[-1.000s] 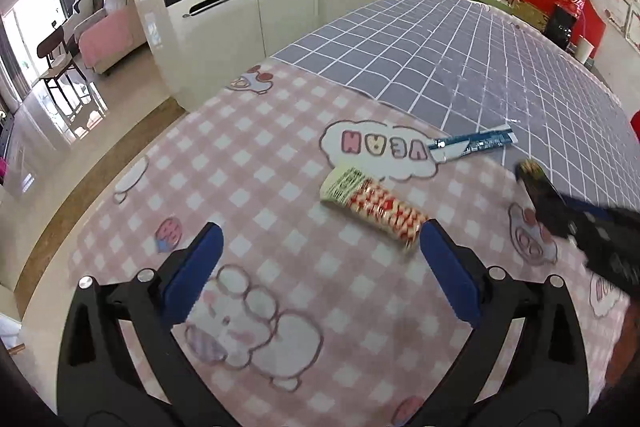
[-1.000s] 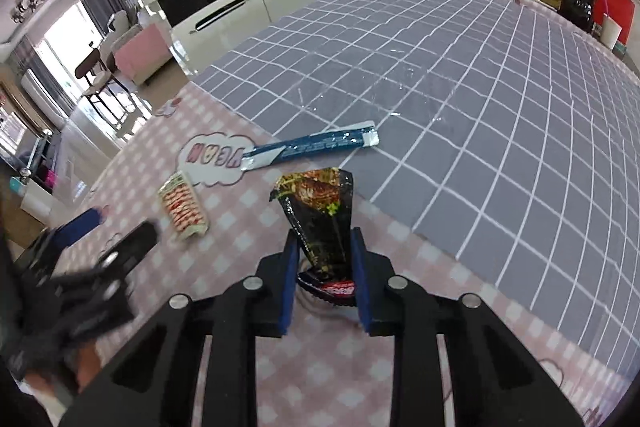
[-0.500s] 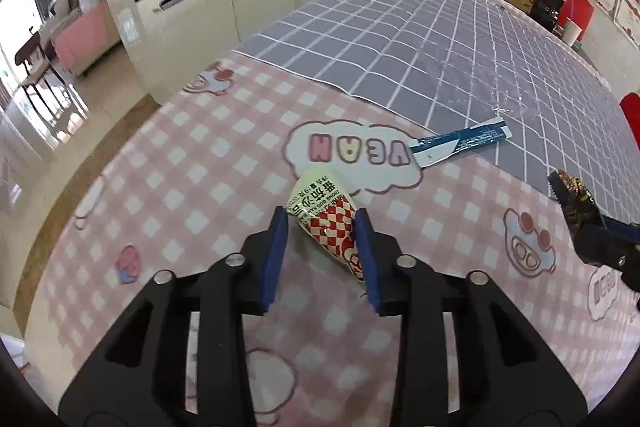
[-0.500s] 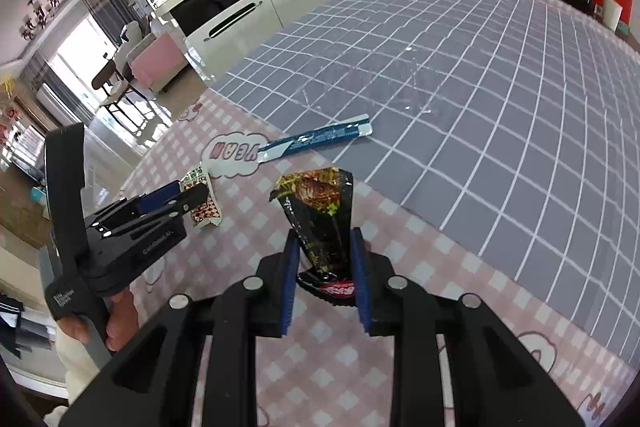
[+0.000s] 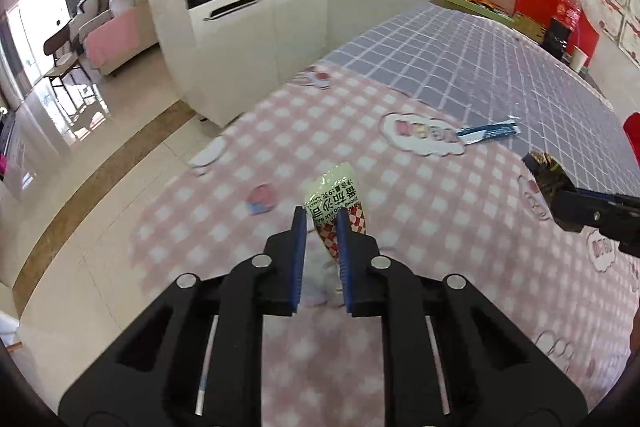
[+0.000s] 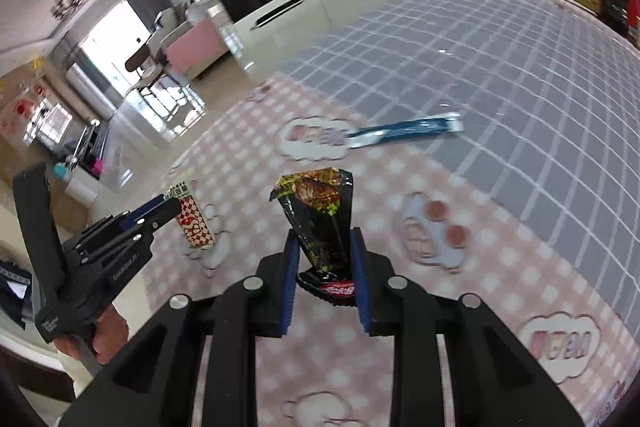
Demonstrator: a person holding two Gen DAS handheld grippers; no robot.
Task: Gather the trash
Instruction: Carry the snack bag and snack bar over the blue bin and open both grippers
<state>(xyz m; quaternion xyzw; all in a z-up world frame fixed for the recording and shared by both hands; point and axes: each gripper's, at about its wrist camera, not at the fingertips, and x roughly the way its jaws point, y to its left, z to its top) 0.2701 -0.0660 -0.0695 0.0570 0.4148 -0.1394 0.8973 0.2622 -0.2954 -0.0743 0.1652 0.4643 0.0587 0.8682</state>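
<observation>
My left gripper point(image 5: 321, 227) is shut on a red-and-white checked snack wrapper point(image 5: 334, 193) and holds it above the pink checked tablecloth. The same wrapper point(image 6: 191, 215) shows in the right wrist view, sticking out of the left gripper point(image 6: 166, 209). My right gripper point(image 6: 323, 247) is shut on a black snack wrapper point(image 6: 318, 205), held up above the table; it also shows at the right edge of the left wrist view point(image 5: 546, 173). A blue-and-white stick wrapper point(image 6: 404, 131) lies flat where the pink cloth meets the grey one, also seen in the left wrist view point(image 5: 486, 131).
The table has a pink checked cloth point(image 5: 440, 227) near me and a grey grid cloth point(image 5: 480, 67) beyond. A white cabinet point(image 5: 256, 27) stands past the table's left end. Red boxes and a bottle point(image 5: 568, 11) stand at the far right edge.
My left gripper closed on the checked wrapper and lifted it off the cloth, swinging left. My right gripper kept its hold on the black wrapper and rose slightly.
</observation>
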